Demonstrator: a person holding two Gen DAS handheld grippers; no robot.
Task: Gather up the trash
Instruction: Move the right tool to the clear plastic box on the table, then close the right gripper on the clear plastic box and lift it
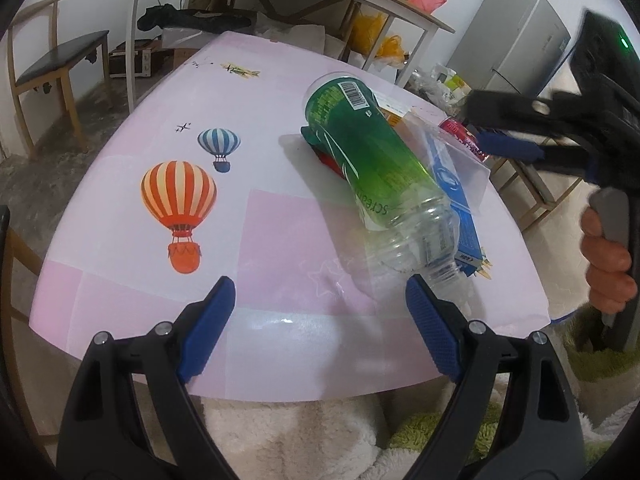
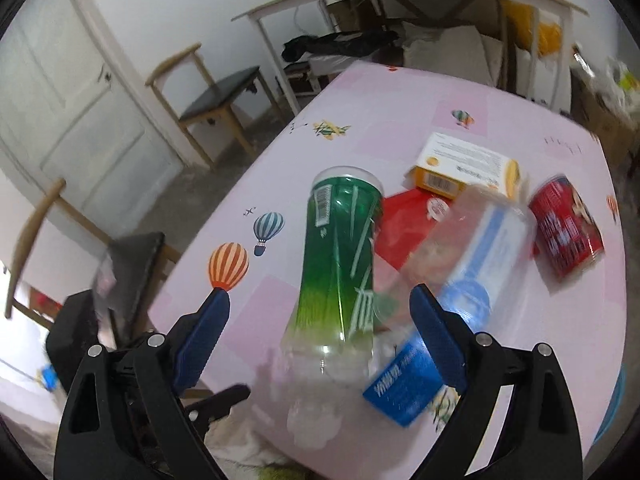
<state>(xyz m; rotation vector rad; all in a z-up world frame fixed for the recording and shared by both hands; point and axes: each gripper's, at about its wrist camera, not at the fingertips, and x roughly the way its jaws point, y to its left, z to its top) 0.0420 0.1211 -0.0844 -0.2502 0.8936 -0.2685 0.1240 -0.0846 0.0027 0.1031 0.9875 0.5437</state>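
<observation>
green bottle (image 2: 340, 264) lies between both gaping hand-held grippers (yellow box (image 2: 464, 168) right-view only)

The left black hand-held gripper with blue pads (image 1: 316, 300) has its jaws spread wide, gripping nothing. The right black, blue-padded hand-held gripper (image 2: 320, 308) is likewise spread wide. A bare hand (image 1: 608, 256) grips its handle.

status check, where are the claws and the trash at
Left claw open, empty, near the green bottle neck. Right claw open over same bottle. Blue box, red can, orange box crowd beside it.

Pink table (image 2: 520, 92): bottle (image 2: 340, 264), boxes, seemingly can (image 2: 568, 232).
</observation>
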